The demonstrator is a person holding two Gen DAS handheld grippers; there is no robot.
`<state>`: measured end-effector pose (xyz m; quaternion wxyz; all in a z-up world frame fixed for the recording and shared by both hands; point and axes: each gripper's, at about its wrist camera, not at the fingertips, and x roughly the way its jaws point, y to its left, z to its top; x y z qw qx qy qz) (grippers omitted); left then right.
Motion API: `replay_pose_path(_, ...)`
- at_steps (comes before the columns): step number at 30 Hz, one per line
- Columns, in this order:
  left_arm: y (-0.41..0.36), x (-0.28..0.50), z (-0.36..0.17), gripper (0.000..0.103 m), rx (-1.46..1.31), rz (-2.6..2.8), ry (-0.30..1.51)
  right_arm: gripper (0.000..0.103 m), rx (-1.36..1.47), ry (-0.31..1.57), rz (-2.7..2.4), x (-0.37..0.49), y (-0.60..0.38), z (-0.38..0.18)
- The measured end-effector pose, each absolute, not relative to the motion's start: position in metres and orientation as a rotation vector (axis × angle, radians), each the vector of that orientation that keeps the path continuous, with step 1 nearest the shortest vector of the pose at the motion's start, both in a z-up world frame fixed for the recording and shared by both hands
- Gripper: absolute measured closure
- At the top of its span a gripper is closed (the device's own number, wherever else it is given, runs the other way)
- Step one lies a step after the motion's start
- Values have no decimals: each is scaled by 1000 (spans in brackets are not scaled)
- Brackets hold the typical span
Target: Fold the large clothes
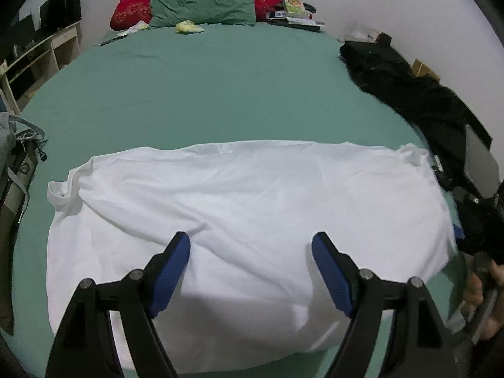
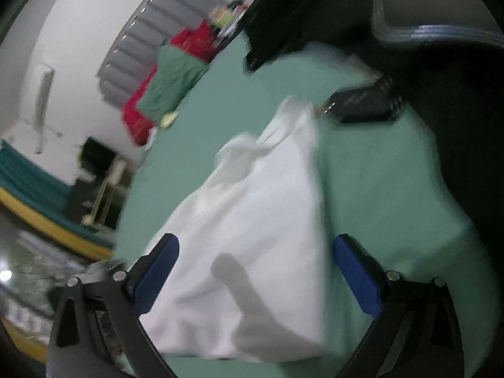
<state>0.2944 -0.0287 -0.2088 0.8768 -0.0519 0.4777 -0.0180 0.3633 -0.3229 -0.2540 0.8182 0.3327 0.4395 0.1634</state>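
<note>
A large white garment (image 1: 245, 214) lies folded over on the green bed sheet (image 1: 220, 88), wrinkled, with a sleeve or collar end sticking out at its left. My left gripper (image 1: 251, 249) hovers over its near part, jaws wide apart, blue pads (image 1: 171, 271) clear of the cloth. In the tilted, blurred right wrist view the same white garment (image 2: 252, 226) stretches away from the camera. My right gripper (image 2: 254, 249) stands open above its near end, nothing between its pads (image 2: 356, 271). A hand (image 1: 485, 296) shows at the right edge of the left wrist view.
A black garment (image 1: 409, 94) lies along the bed's right side by the wall. Green pillow (image 1: 204, 3) and red blanket (image 1: 132, 6) sit at the headboard with small clutter. Shelving (image 1: 37, 53) stands left of the bed, a bag (image 1: 15, 170) at the left edge.
</note>
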Motion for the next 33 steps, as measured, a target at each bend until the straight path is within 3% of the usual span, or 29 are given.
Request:
replay_pose_path(9, -32, 308, -241, 12, -62, -1, 1036, 6, 510, 969, 517, 362, -243, -250)
replay_pose_path(11, -30, 311, -245, 9, -89, -1, 1033, 35, 489, 979, 532, 365, -233, -253)
replay_pose_path(12, -30, 312, -246, 9, -99, 0, 1033, 67, 490, 1004, 531, 367, -225, -256)
replay_pose_path(13, -30, 312, -248, 8, -100, 1, 1032, 75, 505, 1027, 545, 372, -222, -261)
replay_pose_path(15, -33, 312, -249, 7, -86, 8, 1028, 80, 495, 1007, 539, 381, -216, -261)
replay_pose_path(19, -37, 312, -251, 7, -80, 9, 1024, 88, 449, 956, 540, 380, -204, -242)
replay_pose_path(27, -35, 319, -239, 6, -1, -17, 1062, 89, 209, 878, 443, 364, -159, -193)
replay_pose_path(33, 3, 300, -200, 7, 1, -114, 1012, 89, -24, 815, 364, 349, -114, -163)
